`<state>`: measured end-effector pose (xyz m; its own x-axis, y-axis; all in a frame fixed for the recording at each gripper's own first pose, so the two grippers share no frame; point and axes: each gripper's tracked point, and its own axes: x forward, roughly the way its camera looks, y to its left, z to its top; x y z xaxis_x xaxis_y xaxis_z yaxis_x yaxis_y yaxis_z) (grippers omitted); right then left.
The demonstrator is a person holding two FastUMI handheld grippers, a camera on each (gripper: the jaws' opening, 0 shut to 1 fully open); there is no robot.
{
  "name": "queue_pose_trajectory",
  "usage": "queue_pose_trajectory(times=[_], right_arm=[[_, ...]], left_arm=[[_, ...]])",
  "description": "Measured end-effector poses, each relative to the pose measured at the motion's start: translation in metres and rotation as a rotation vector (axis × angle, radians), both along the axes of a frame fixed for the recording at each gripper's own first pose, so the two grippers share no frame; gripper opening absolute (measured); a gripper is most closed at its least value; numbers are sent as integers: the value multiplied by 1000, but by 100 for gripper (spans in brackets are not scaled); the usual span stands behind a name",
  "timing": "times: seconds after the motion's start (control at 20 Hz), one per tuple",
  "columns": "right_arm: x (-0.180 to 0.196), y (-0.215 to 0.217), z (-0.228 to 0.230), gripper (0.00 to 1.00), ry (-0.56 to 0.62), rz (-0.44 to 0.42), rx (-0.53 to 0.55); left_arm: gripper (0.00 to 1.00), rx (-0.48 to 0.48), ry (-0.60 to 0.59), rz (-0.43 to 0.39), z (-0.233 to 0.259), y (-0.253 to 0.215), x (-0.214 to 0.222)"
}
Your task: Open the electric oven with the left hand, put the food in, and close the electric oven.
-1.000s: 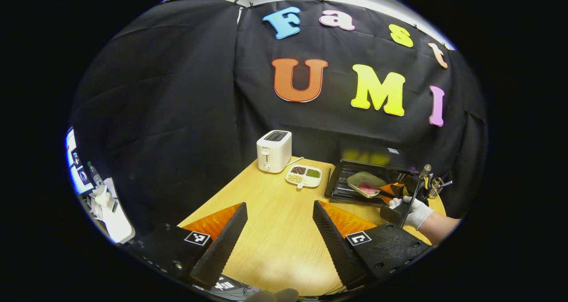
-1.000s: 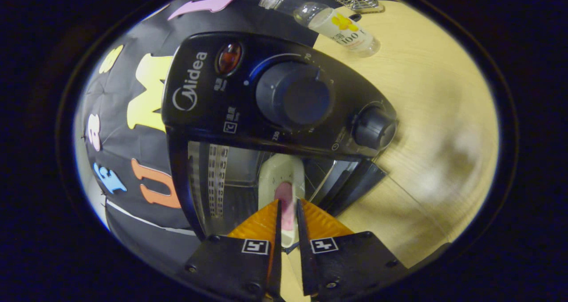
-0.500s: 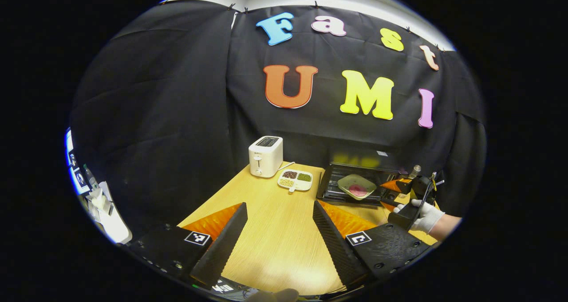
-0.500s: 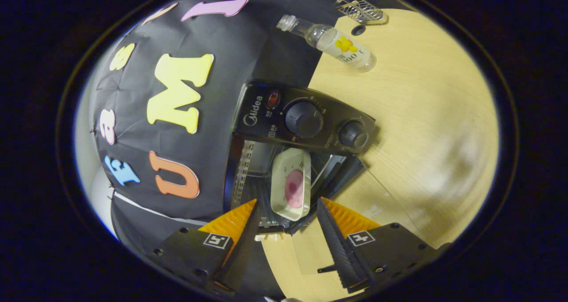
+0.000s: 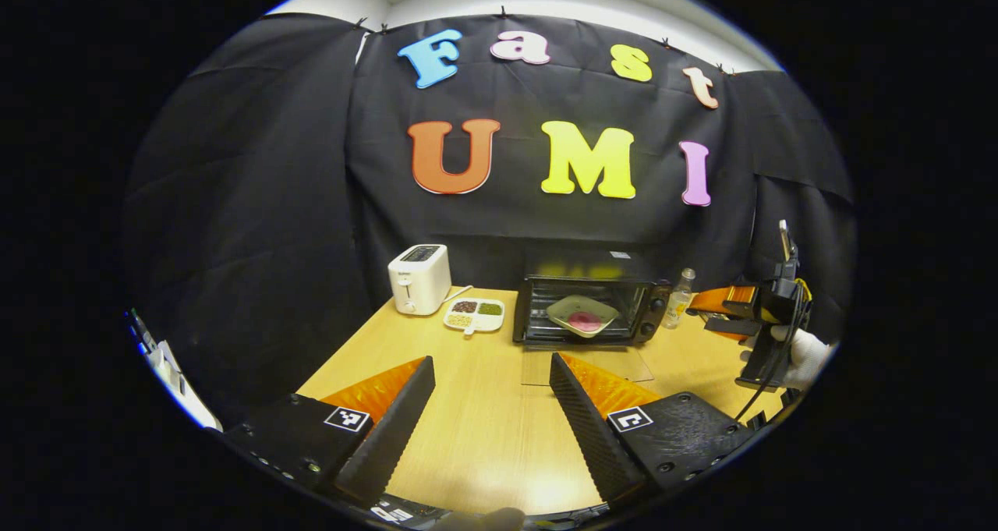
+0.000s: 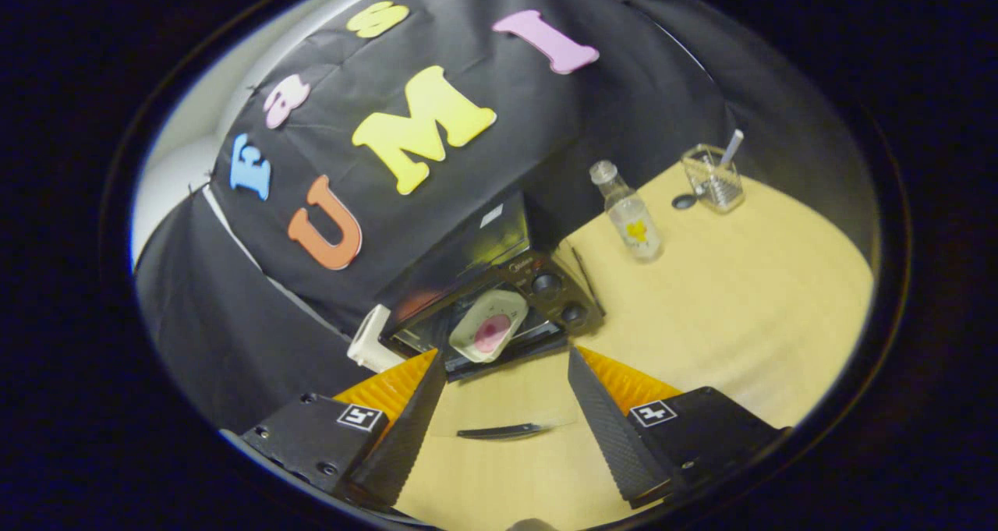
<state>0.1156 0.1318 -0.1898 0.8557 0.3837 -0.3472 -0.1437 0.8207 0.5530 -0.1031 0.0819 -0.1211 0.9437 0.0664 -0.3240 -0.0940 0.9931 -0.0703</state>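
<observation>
Both the left gripper [image 5: 491, 394] and right gripper [image 6: 507, 391] stand spread, empty. Beyond them the oven [image 5: 589, 313] holds the plate of food [image 5: 582, 315]; its glass door [image 5: 586, 364] lies flat before it, likely rigid, light: lift at its front handle [image 6: 499, 431].

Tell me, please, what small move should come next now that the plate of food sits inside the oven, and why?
Probably bring the left claw forward to the lowered glass door and lift it shut. The plate of food already rests inside the oven, both claws are open and empty, and the right claw is clear of the opening.
</observation>
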Motion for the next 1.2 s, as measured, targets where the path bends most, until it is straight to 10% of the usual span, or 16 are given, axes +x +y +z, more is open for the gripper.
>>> queue_pose_trajectory(times=[0.35, 0.75, 1.2], right_arm=[[-54, -133, 40, 96, -206, 0, -410], [-91, -217, 60, 100, -218, 25, -426], [-86, -217, 66, 100, -174, -53, -541]], left_arm=[[95, 3, 66, -12, -33, -89, 18], [96, 18, 186, -7, -94, -160, 28], [96, 5, 341, -103, -189, -162, 75]])
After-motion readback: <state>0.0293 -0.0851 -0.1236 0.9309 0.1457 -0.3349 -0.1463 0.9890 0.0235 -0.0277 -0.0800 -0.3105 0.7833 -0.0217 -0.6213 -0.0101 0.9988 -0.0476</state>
